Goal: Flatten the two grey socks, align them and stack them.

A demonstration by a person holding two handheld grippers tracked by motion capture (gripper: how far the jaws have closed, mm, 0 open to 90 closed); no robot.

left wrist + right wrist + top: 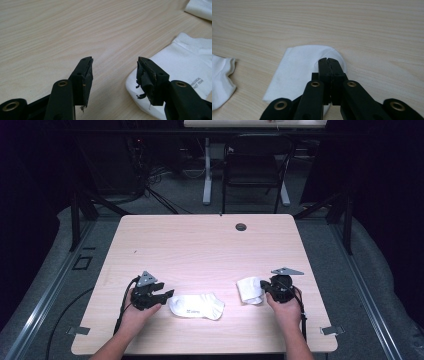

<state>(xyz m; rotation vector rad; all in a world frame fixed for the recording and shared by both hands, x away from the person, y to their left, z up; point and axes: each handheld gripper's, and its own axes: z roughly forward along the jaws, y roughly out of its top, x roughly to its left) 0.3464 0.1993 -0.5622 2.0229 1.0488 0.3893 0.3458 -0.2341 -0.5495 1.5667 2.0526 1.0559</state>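
So, two short white cotton ankle socks on my pale wood-grain table [200,240]. The flat sock with grey print [196,306] lies at about 6 o'clock on the table, and the folded white sock [250,290] sits off toward 4 o'clock.

My left gripper [113,72] has its jaws standing wide apart with nothing between them, parked just beside the toe end of the flat sock [180,75].

My right gripper [328,62] has its jaws pressed together over the folded sock [299,67]. Whether they've pinched a bit of fabric, I honestly can't tell.

Handling-wise I'd guess these are feather-light, floppy and not fragile. They'll droop from any grab, so I'd pinch the cuff or a doubled edge rather than the slack middle.
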